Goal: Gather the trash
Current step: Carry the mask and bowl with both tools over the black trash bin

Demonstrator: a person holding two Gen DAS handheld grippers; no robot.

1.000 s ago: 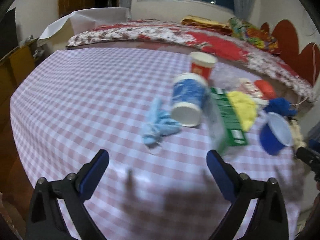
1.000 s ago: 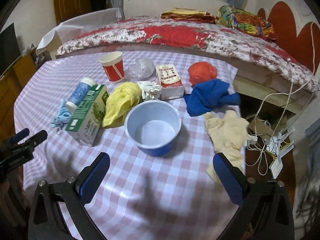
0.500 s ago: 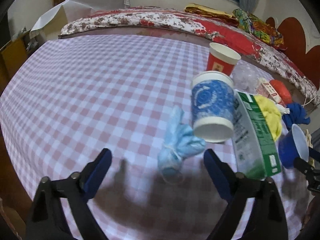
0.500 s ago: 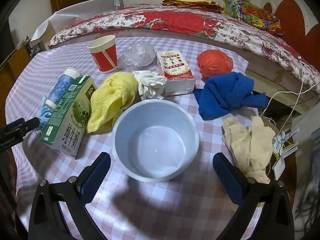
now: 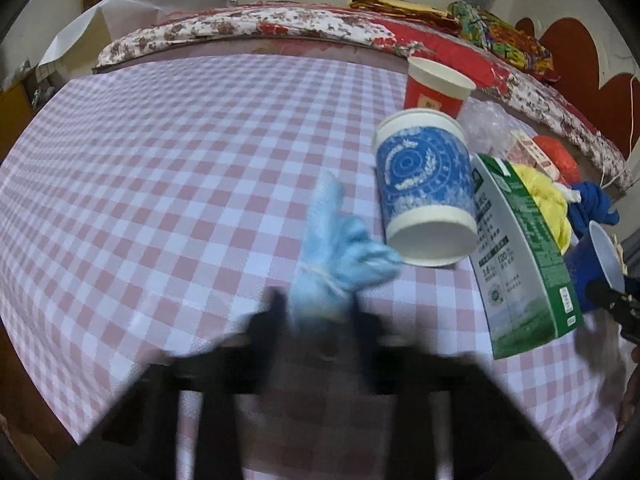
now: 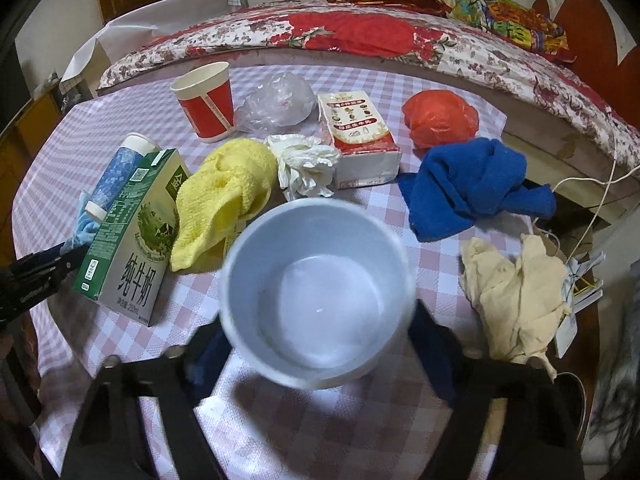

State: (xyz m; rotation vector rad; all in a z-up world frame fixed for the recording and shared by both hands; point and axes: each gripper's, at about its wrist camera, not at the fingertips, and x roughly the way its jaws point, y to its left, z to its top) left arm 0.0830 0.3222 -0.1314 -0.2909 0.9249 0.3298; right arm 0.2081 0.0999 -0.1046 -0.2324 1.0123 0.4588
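The green-and-white milk carton (image 6: 132, 248), standing near the left edge of the bench, reads "纯牛奶" in large dark characters on its front, with smaller print below that seems to say "250mL". In the left wrist view its side panel shows "120". Other print is too small to read.

On the checked table (image 6: 304, 432) I count two paper cups, one red (image 6: 208, 100) and one blue lying on its side (image 5: 426, 192), plus one blue bowl (image 6: 316, 300). There are two cartons: a green milk carton (image 6: 132, 240) and a red-and-white box (image 6: 360, 140). Four cloths lie about, pale blue (image 5: 332, 256), yellow (image 6: 224, 196), dark blue (image 6: 472, 188) and cream (image 6: 516, 292), with one clear bag (image 6: 280, 100), one red bag (image 6: 440, 116) and one white paper wad (image 6: 304, 164).
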